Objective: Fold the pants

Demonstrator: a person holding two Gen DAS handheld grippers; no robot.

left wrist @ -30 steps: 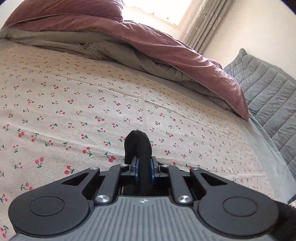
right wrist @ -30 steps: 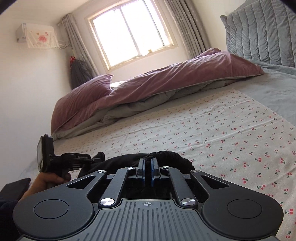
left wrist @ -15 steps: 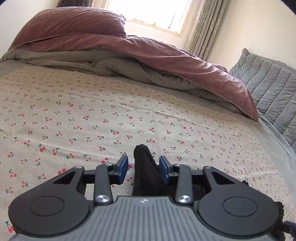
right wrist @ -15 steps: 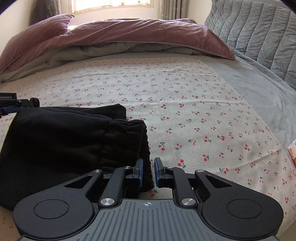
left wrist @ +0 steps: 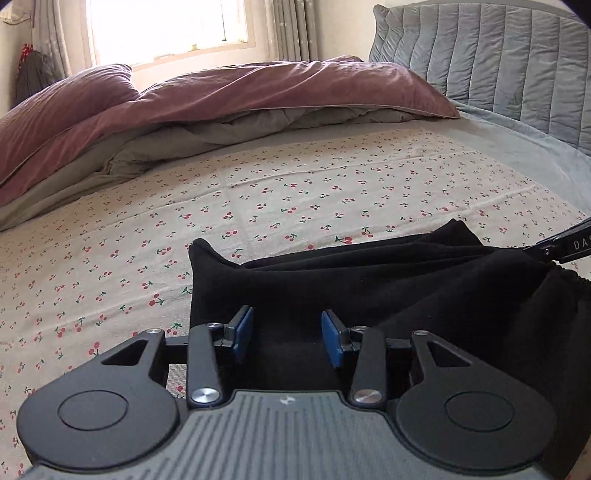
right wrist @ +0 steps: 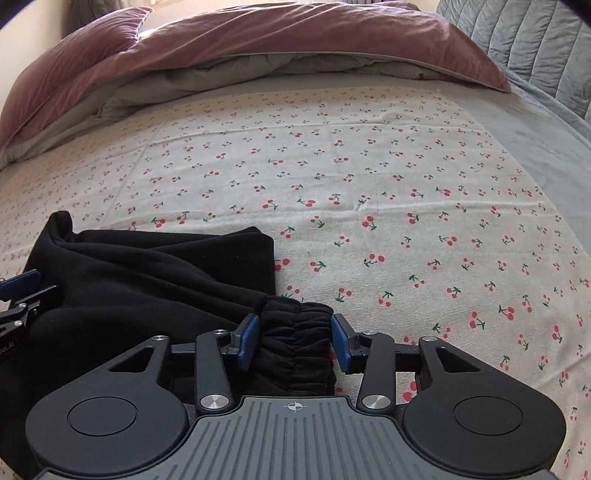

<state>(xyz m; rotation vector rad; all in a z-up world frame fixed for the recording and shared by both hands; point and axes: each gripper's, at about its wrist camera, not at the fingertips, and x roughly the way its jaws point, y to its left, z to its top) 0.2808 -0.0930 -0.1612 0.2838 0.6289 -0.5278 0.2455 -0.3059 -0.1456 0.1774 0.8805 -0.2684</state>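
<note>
The near edge of the black pants slips out of sight under both tool bodies. They lie folded on the cherry-print sheet, mauve duvet bunched beyond, grey headboard and bright window behind. Left gripper gapes wide over the cloth, gripping nothing; right gripper spread wide, straddling the gathered waistband, holding nothing.
</note>
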